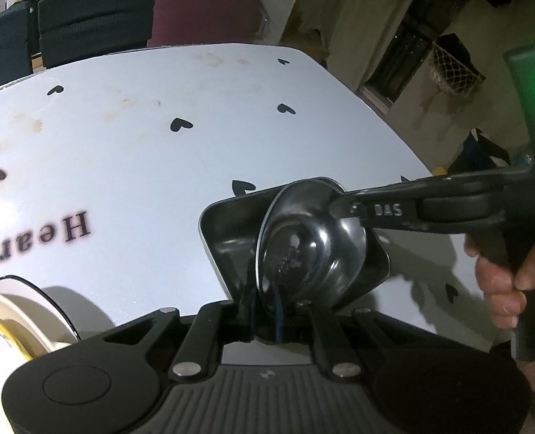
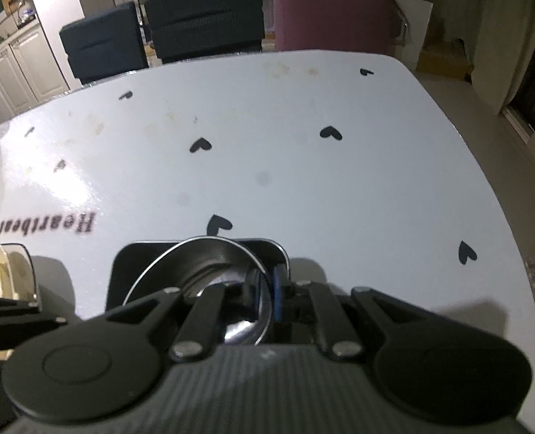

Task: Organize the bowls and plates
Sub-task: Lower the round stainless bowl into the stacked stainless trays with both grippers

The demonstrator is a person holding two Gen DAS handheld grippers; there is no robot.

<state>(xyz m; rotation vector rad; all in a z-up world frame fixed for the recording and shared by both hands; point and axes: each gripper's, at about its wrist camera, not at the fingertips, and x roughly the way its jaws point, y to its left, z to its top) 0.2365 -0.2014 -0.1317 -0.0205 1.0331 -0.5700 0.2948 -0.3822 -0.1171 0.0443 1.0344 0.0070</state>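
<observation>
Steel bowl held tilted over a dark rectangular tray, pinched from two sides.

One round steel bowl (image 1: 311,242), tipped steeply so its mouth faces the far right of the left wrist view; being round, it has no long axis. It sits over one dark rectangular tray (image 1: 227,224) lying flat on the white worktop (image 1: 140,152), long side running roughly left to right in the right wrist view. Two grippers: left gripper (image 1: 264,311) fingers pressed nearly together on the bowl's near rim; right gripper (image 1: 340,204) reaches in from the right, fingers pinching the far rim. A hand (image 1: 502,282) grips its handle. One cream dish (image 1: 10,311) with a gold band stands at left, apart from the tray.
</observation>
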